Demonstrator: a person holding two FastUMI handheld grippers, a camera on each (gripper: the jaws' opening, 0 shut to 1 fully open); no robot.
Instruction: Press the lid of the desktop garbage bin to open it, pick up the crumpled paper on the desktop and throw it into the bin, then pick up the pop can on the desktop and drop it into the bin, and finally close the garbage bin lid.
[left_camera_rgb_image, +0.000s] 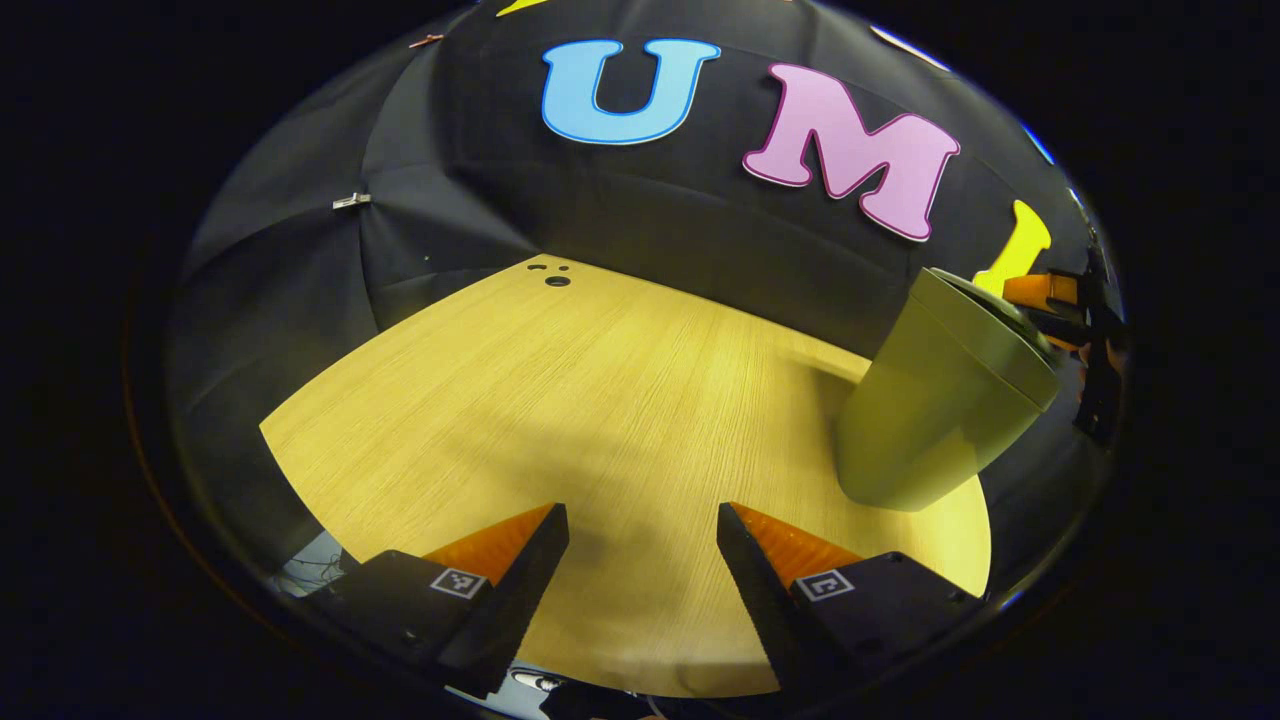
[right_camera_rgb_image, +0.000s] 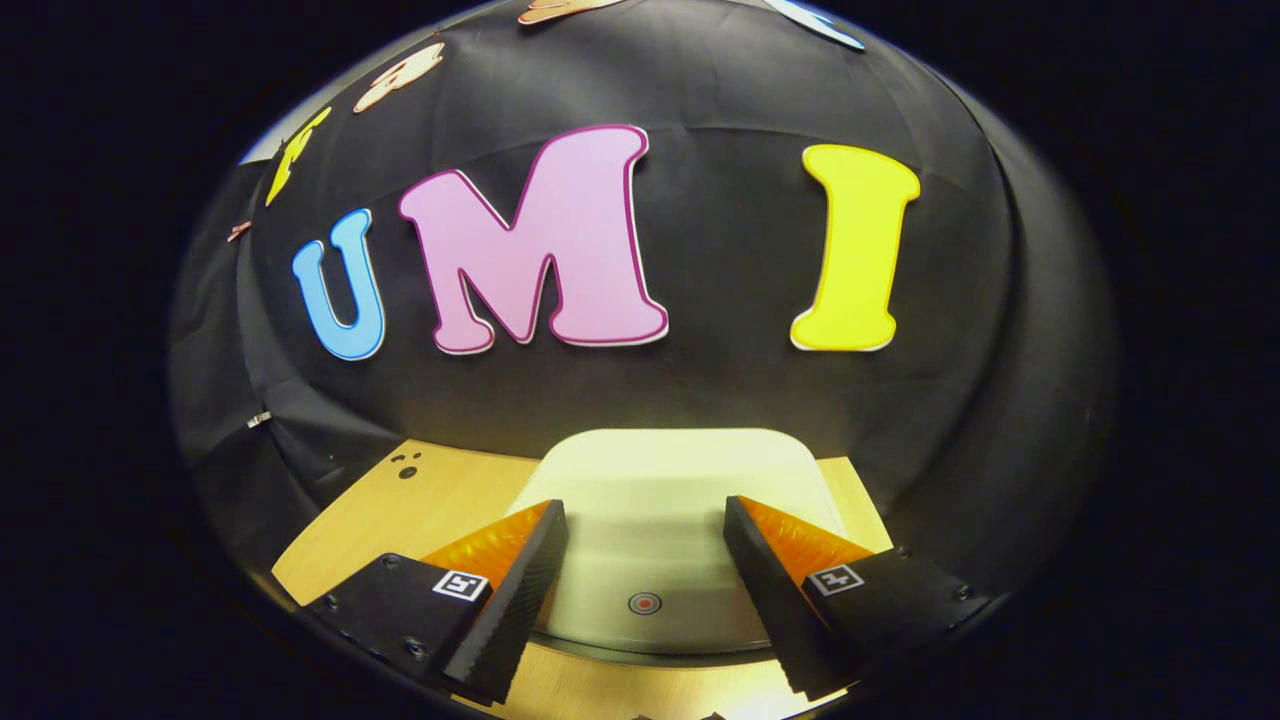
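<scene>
Hovering right gripper (right_camera_rgb_image: 645, 555) above bin lid (right_camera_rgb_image: 660, 500).

- Desktop garbage bin (left_camera_rgb_image: 930, 410): pale olive-green, tapered body narrower at the base, standing upright on the wooden desk (left_camera_rgb_image: 560, 400) at its right side, close to the far black cloth wall.
- Bin lid (right_camera_rgb_image: 665, 520): pale, rounded-rectangular, lying shut and flat on top, seated in a darker rim.
- Small round red mark (right_camera_rgb_image: 645, 603) near the lid's near edge, in the right gripper view.
</scene>
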